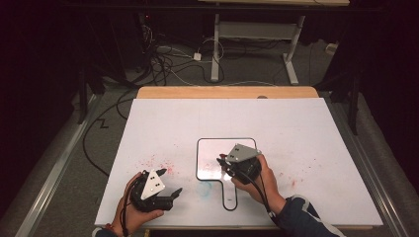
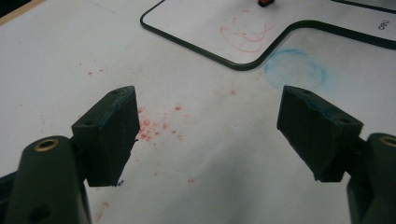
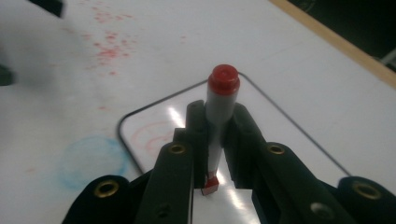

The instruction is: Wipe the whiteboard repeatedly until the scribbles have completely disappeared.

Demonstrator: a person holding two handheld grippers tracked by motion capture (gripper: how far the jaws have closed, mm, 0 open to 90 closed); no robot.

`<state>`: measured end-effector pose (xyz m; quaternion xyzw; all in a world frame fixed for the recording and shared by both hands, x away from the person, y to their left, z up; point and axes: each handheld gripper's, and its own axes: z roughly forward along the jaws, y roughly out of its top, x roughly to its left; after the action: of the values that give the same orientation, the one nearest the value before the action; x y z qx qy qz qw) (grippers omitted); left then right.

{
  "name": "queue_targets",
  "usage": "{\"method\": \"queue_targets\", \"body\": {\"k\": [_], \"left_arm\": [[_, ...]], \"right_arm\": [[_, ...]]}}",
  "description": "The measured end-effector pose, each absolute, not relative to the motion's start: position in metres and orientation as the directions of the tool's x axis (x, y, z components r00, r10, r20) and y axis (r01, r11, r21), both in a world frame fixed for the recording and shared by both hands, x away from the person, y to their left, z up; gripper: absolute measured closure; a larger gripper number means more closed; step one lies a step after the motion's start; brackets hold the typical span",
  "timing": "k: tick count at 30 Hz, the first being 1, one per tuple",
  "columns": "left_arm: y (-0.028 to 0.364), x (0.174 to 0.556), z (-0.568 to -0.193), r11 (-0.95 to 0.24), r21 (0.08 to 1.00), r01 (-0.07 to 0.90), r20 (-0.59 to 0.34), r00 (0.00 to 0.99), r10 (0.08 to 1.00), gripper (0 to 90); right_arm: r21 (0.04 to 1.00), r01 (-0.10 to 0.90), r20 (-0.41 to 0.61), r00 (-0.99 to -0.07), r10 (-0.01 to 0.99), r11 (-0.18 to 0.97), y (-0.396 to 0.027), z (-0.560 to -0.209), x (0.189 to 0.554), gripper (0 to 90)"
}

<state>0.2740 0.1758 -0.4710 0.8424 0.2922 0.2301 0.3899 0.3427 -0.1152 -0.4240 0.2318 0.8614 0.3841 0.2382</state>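
Nearby, red specks (image 2: 154, 126) and a blue smudge (image 2: 295, 70) mark the table (image 1: 306, 133).

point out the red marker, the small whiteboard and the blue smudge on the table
red marker (image 3: 223, 80): right gripper view, on its red cap.
small whiteboard (image 1: 197, 163): high view, on its dark left rim.
blue smudge (image 2: 295, 69): left gripper view, on the middle of the round stain.

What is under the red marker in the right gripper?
Under the red marker, clamped in the right gripper, lies the small whiteboard with faint red scribbles. The board surface directly beneath the marker is hidden by the jaws.
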Motion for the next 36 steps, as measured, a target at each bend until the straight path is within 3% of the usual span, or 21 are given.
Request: {"method": "queue_targets", "body": {"k": [4, 8, 13, 18, 24, 31, 36], "left_arm": [[0.176, 0.275, -0.472, -0.524, 0.79, 0.317, 0.156, 0.724, 0.672, 20.4], [0.177, 0.275, -0.472, -0.524, 0.79, 0.317, 0.156, 0.723, 0.673, 20.4], [0.177, 0.274, -0.471, -0.523, 0.792, 0.316, 0.156, 0.723, 0.673, 20.4], [0.177, 0.275, -0.472, -0.524, 0.79, 0.319, 0.152, 0.726, 0.671, 20.4], [0.177, 0.275, -0.472, -0.524, 0.79, 0.317, 0.154, 0.725, 0.671, 20.4], [0.177, 0.275, -0.471, -0.52, 0.794, 0.316, 0.154, 0.723, 0.673, 20.5], [0.177, 0.275, -0.471, -0.521, 0.793, 0.315, 0.155, 0.723, 0.673, 20.5]], "right_arm": [[0.79, 0.239, -0.197, -0.774, 0.602, 0.565, -0.113, -0.425, 0.352, 81.3], [0.805, 0.252, -0.091, -0.842, 0.531, 0.537, -0.099, -0.426, 0.344, 81.3], [0.803, 0.233, -0.102, -0.853, 0.512, 0.548, -0.089, -0.426, 0.34, 81.3], [0.777, 0.196, -0.239, -0.787, 0.568, 0.599, -0.095, -0.426, 0.35, 81.3], [0.793, 0.2, -0.22, -0.786, 0.578, 0.575, -0.096, -0.428, 0.358, 81.3], [0.807, 0.201, -0.141, -0.848, 0.511, 0.555, -0.078, -0.428, 0.353, 81.3], [0.791, 0.163, -0.218, -0.826, 0.52, 0.589, -0.072, -0.429, 0.362, 81.3]]}}
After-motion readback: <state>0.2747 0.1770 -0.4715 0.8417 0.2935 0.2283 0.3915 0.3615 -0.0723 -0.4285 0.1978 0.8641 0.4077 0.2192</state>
